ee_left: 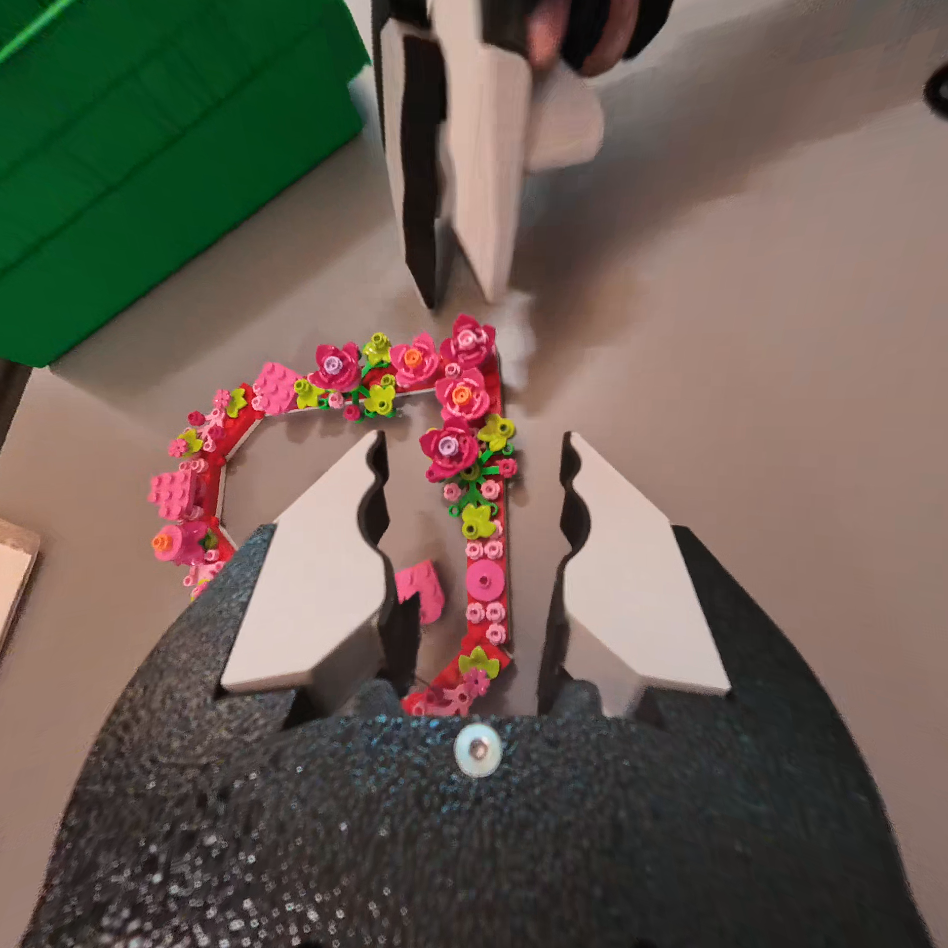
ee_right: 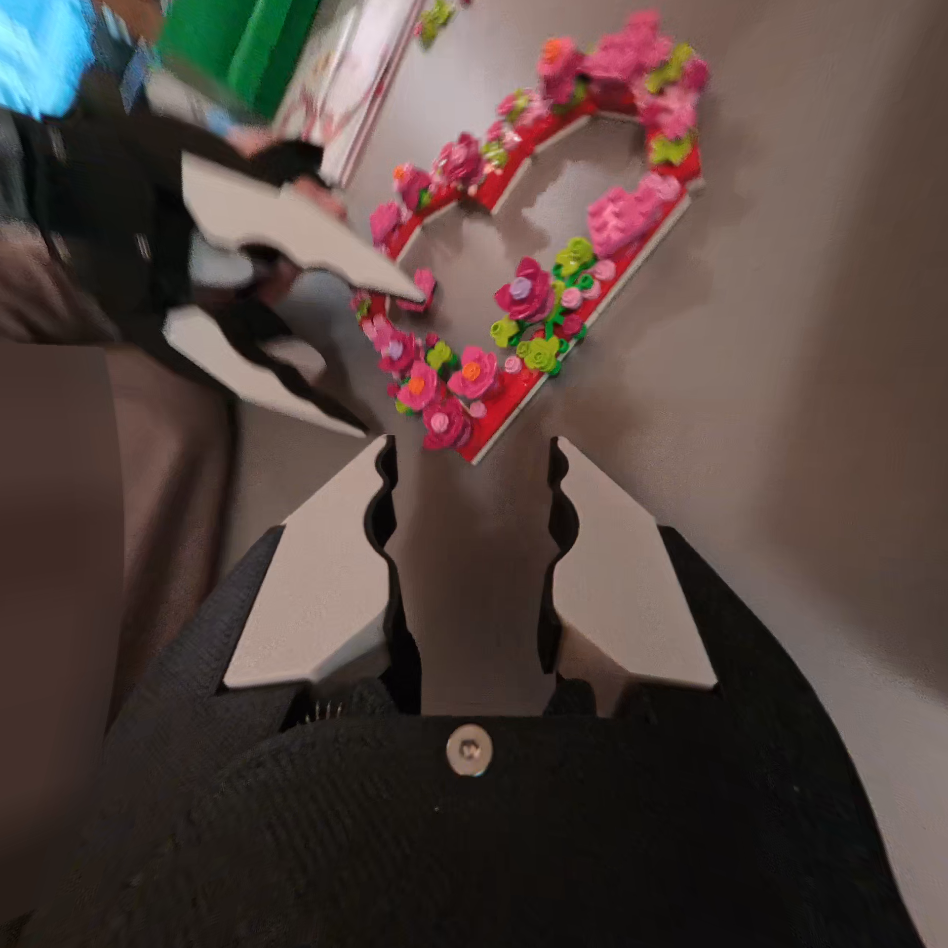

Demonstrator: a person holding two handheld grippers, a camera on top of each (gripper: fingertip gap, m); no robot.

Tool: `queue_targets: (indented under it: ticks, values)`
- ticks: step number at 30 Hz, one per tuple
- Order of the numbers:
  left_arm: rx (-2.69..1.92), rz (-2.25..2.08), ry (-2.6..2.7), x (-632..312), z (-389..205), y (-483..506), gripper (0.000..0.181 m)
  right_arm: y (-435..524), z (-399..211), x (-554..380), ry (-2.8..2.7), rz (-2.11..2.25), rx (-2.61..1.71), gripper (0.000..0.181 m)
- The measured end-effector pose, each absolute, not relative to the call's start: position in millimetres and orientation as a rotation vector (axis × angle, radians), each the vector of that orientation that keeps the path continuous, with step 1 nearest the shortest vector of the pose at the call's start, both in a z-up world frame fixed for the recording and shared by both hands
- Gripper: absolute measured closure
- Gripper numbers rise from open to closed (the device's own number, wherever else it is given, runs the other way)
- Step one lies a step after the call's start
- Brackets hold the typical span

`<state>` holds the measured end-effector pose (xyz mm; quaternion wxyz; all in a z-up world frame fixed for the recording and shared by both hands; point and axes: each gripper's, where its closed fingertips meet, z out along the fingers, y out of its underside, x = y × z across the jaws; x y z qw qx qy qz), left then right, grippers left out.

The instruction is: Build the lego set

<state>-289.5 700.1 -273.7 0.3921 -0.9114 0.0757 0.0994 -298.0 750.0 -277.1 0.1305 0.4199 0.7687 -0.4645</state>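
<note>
A red heart-shaped lego frame (ee_left: 241,426) covered with pink roses and lime-green flowers lies flat on the grey table. My left gripper (ee_left: 474,441) is open and low over it, and the frame's straight right side runs between the fingers. A small loose pink piece (ee_left: 420,590) lies inside the heart by my left finger. My right gripper (ee_right: 472,441) is open and empty, just short of the frame's (ee_right: 523,390) near corner. It also shows in the left wrist view (ee_left: 461,300), above the far corner. The left gripper (ee_right: 392,361) shows open beside the pink piece (ee_right: 426,287).
A large green box (ee_left: 154,154) stands at the far left of the table. A white booklet (ee_right: 354,77) lies beyond the heart, next to the green box. A pale flat object (ee_left: 15,564) shows at the left edge. A person's hand (ee_left: 590,31) holds the right gripper. My right fingertips sit around 6 centimeters from my left ones. To the small loose pink piece (ee_left: 420,590): left tips about 7 centimeters, right tips about 12 centimeters.
</note>
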Motion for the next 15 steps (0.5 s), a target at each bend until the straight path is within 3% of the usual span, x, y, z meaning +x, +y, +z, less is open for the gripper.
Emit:
queue_targets:
  ticks: [5, 15]
  values:
    - [-2.357, 0.203, 0.121, -291.1, -281.5, 709.9, 0.122, 753.5, -286.3, -286.2, 2.765, -1.331, 0.698, 0.130]
    - [-2.438, 0.206, 0.074, -298.2, -292.2, 719.4, 0.125, 750.2, -293.0, -290.5, 3.117, -1.390, 0.152, 0.145]
